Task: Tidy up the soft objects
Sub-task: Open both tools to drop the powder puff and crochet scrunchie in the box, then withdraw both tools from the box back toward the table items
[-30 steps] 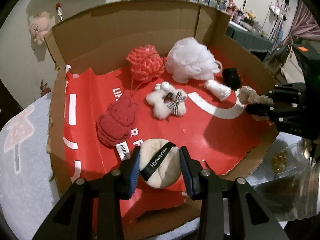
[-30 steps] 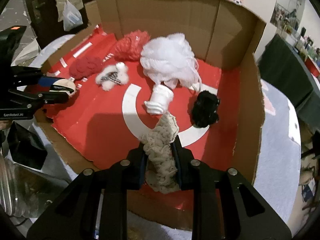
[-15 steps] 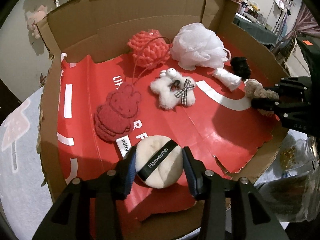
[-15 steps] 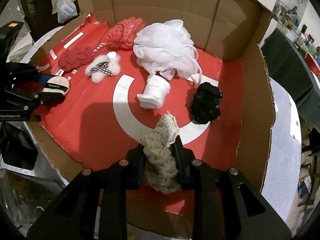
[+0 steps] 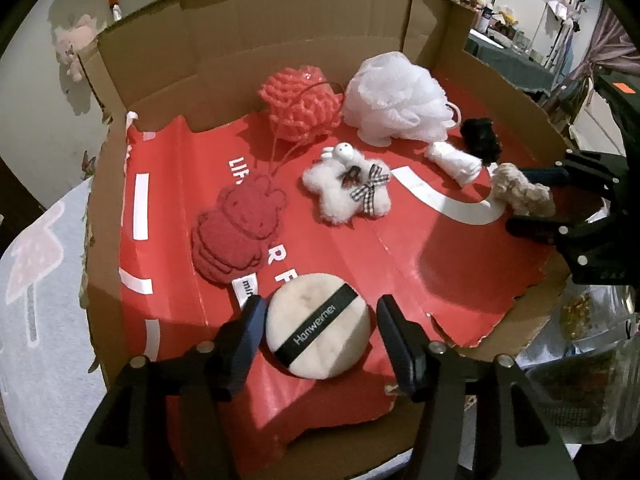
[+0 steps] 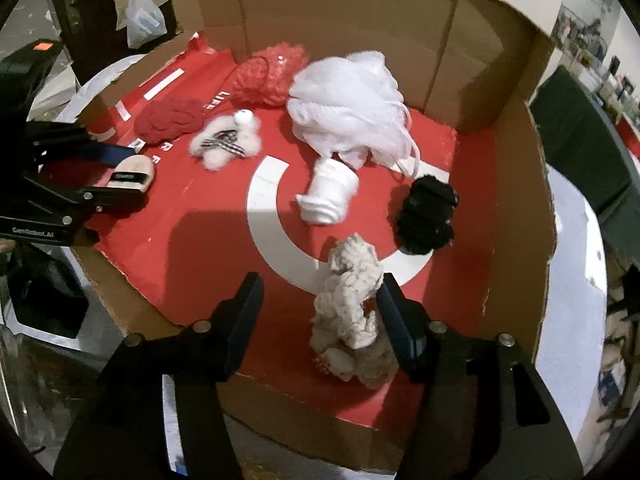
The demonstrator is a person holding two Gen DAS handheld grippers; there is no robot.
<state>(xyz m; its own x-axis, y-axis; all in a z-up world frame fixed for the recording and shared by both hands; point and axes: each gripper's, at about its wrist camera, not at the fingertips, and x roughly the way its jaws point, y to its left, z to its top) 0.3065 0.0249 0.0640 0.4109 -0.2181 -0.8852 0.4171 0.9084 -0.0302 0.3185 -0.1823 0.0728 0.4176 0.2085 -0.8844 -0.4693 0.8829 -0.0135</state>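
Note:
A cardboard box (image 5: 248,56) with a red printed floor holds the soft things. My left gripper (image 5: 320,330) is open around a beige powder puff (image 5: 318,326) with a black band, which lies on the box floor. My right gripper (image 6: 320,312) is open; a beige knitted piece (image 6: 352,312) rests on the floor against its right finger, and it also shows in the left wrist view (image 5: 520,194). Further in lie a red knitted toy (image 5: 238,228), a white fluffy bear (image 5: 346,186), a coral pouf (image 5: 302,104), a white mesh pouf (image 5: 396,98), a white roll (image 5: 454,160) and a black scrunchie (image 5: 480,138).
The box walls (image 6: 516,152) rise at the back and right; the front edge (image 6: 132,292) is low and torn. The box stands on a pale cloth with a mushroom print (image 5: 36,248). A glass jar (image 5: 584,360) stands outside the box at the right.
Both grippers have opened. The powder puff now lies loose between the left fingers, and the knitted piece has dropped onto the box floor beside the right finger.

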